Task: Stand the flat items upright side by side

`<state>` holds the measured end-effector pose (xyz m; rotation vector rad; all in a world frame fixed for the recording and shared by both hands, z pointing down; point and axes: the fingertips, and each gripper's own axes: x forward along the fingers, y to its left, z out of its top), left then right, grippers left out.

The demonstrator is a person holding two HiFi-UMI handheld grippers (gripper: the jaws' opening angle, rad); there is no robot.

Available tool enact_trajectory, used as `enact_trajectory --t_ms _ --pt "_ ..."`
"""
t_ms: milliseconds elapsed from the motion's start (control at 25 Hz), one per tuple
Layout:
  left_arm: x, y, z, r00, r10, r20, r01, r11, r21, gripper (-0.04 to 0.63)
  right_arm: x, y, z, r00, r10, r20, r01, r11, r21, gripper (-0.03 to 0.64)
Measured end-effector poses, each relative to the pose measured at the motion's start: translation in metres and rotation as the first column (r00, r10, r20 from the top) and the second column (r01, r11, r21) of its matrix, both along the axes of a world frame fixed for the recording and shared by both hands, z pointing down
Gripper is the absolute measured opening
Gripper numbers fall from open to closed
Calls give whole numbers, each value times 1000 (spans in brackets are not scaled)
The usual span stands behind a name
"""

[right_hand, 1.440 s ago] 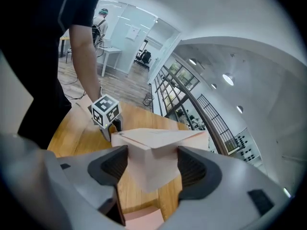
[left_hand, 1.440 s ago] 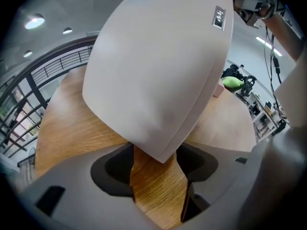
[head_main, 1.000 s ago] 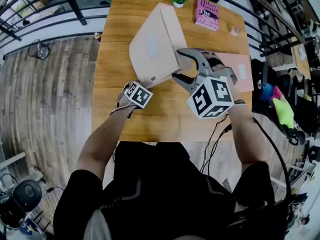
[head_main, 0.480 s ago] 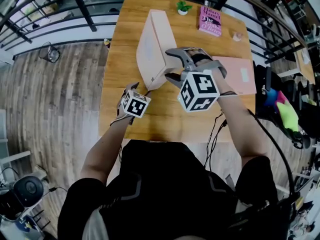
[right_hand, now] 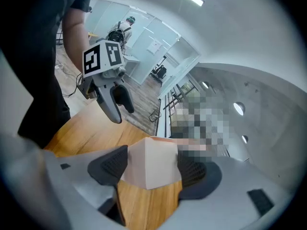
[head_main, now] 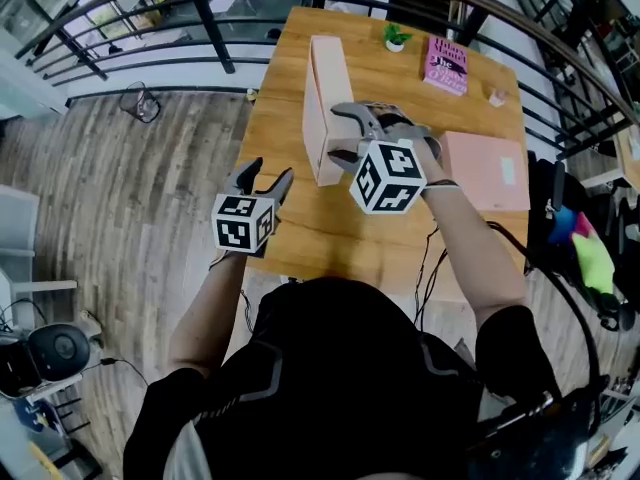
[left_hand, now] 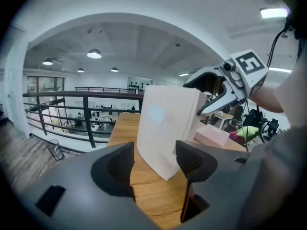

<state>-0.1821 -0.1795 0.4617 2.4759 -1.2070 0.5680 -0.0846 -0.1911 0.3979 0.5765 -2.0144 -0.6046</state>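
Observation:
A pale pink flat box (head_main: 325, 103) stands upright on its long edge on the wooden table (head_main: 300, 223). My right gripper (head_main: 343, 136) is shut on its near end, a pad on each broad face; in the right gripper view the box (right_hand: 152, 172) fills the gap between the pads. My left gripper (head_main: 264, 180) hangs open and empty over the table's left edge, apart from the box. From the left gripper view the box (left_hand: 165, 123) stands ahead of the open jaws. A second pink flat box (head_main: 486, 169) lies flat at the right.
A pink book (head_main: 447, 66), a small potted plant (head_main: 397, 36) and a small pale object (head_main: 497, 96) sit at the table's far end. A black railing (head_main: 200, 8) runs behind the table. Wood floor lies left of the table's edge.
The box has swung from a leaning tilt to standing upright on its edge. My left gripper has drawn away from the box's near corner, out past the table's left edge.

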Motion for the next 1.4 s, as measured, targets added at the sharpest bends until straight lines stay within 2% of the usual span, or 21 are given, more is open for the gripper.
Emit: enact_trajectory --t_ms 280,400,560,680,800,1000,1120,1400 --pt "-22 11 -45 997 -59 -59 62 996 67 287 -7 1 -14 985 61 159 -57 998 -33 350" --pt "-27 14 -61 996 -61 -72 68 993 95 287 -11 3 -25 959 97 265 -82 994 -67 362" --pt "-21 6 -97 994 -37 -99 54 983 178 287 -8 2 -45 913 171 370 -149 985 -87 381" --pt "-19 0 -115 994 -25 -108 49 972 232 287 -5 9 -51 847 253 468 -203 967 -155 390" --pt "-16 -7 -127 991 -15 -134 50 964 260 287 1 9 -51 757 351 551 -264 936 -233 410" --pt "-17 -13 -125 990 17 -139 18 968 251 287 13 4 -32 629 490 603 -365 871 -328 431" --pt "-23 -13 -123 990 28 -139 7 969 246 287 9 5 -22 546 550 631 -377 835 -401 448" --pt "-43 -20 -118 991 39 -131 -7 972 236 287 1 0 9 432 654 621 -479 750 -456 448"
